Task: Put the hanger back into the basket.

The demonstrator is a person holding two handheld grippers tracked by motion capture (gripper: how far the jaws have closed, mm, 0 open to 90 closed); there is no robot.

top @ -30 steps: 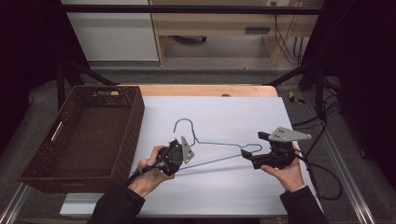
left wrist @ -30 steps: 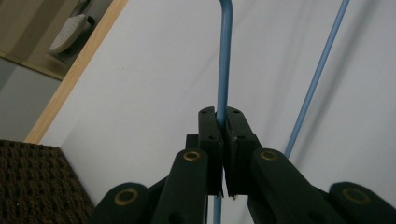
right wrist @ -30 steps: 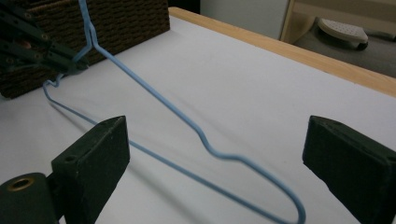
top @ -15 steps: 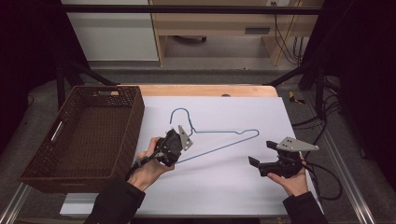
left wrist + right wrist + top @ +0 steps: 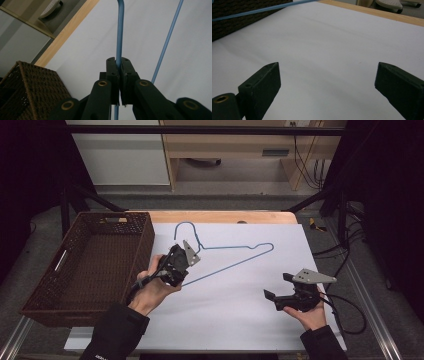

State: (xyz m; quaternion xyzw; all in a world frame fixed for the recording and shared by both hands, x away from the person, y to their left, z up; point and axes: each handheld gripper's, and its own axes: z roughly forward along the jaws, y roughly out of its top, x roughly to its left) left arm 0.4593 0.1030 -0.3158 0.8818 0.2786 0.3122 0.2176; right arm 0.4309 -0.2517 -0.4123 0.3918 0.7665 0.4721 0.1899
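Right gripper [image 5: 278, 290] near right, jaws wide apart, nothing between them, over the white table [image 5: 240, 320]. Left gripper [image 5: 176, 265] mid-left, clamped on the blue wire hanger [image 5: 235, 247], beside the wicker basket [image 5: 95, 265] at left.

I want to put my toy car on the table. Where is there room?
The white sheet is bare in front, between the left hand-held gripper and the right hand-held gripper, and at the far right corner beyond the blue hanger. The brown basket looks empty too. It is crowded around the hanger.
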